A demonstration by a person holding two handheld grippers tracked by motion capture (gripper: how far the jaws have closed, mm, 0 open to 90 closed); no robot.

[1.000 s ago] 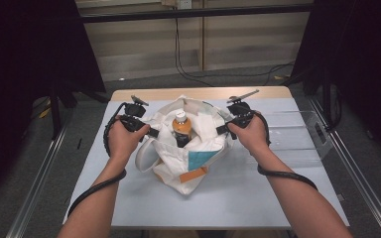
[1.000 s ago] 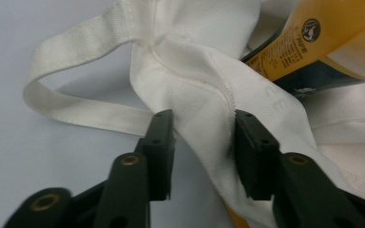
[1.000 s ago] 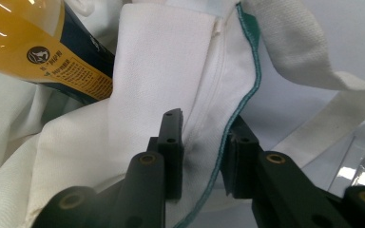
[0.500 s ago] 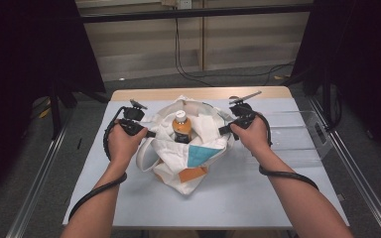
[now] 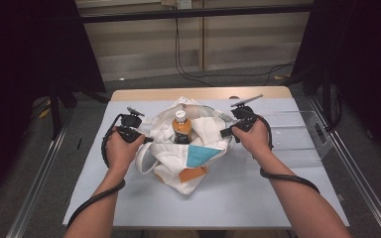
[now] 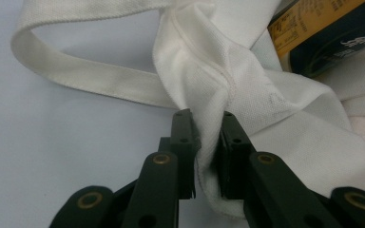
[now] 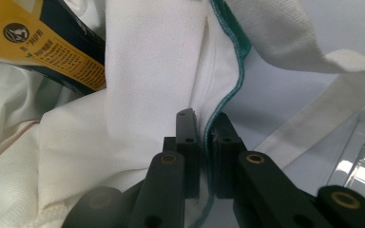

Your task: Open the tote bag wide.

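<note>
A white canvas tote bag (image 5: 188, 158) with a blue and an orange patch lies slumped in the middle of the pale grey bench (image 5: 104, 198), its mouth pulled open toward the far edge. Standing inside it is one brown plastic bottle (image 5: 181, 130) with a white cap and a yellow-and-dark label.

The left tool (image 5: 146, 140) has just been closing and now pinches a bunched fold of the bag's rim, with the cloth squeezed between its two black jaws in the left gripper view (image 6: 208, 152). The right tool (image 5: 224, 133) has likewise just been closing and clamps the opposite rim along its green-stitched edge (image 7: 204, 156). The two tools grip opposite sides of the mouth, with the bottle between them.

The likeliest trouble is the bottle tipping. It stands propped only by loose cloth, so an uneven pull or lift, one side ahead of the other, could lean it over or roll it out through the open mouth. The right tool's hold looks thin, close to the hem, and may slip free under the weight. The left tool holds a thick wad that could slide out as the fold unbunches. A loose white strap (image 6: 90, 78) lying on the bench beside the left tool might also snag.

Counted: one bag, one bottle, two tools, two straps partly showing, and one clear plastic tray (image 5: 302, 134) near the right hand.
</note>
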